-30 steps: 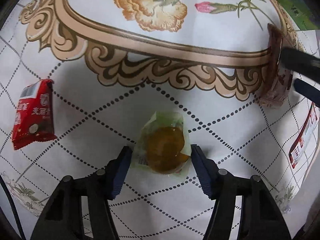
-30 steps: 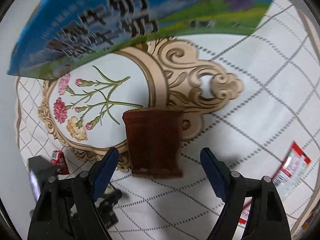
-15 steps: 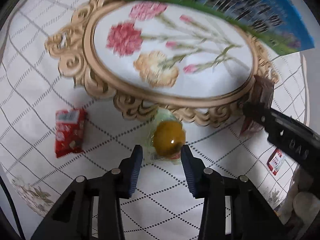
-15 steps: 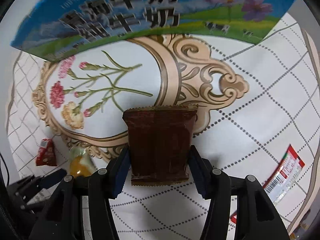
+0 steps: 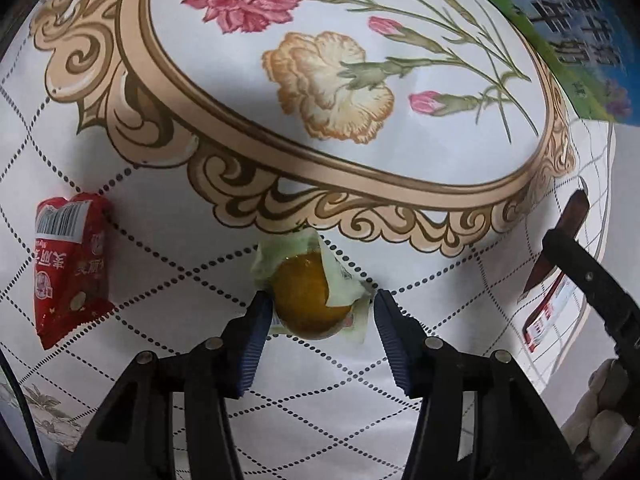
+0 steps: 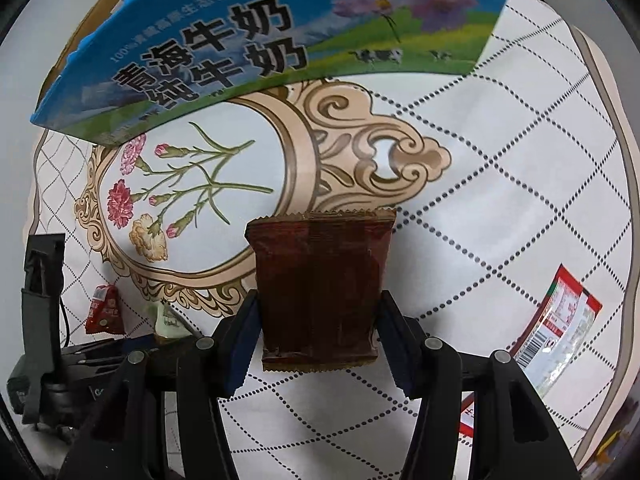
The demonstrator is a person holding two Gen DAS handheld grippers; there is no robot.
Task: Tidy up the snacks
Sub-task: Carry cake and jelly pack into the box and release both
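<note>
Left wrist view: the left gripper (image 5: 318, 320) has its jaws opening around the wrapped orange snack (image 5: 308, 300); the left pad touches it, the right pad stands clear. The snack lies just below the tablecloth's flower oval (image 5: 360, 172), a red packet (image 5: 68, 264) well to its left.

Right wrist view: the right gripper (image 6: 318, 332) is clenched on the brown packet (image 6: 320, 284), below the oval's right end. The milk carton (image 6: 280, 40) sits above the oval; its contents cannot be seen.

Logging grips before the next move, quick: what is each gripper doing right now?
Left gripper: opening, clear-wrapped orange snack between its fingers, right finger apart.
Right gripper: shut on brown foil snack packet.
</note>
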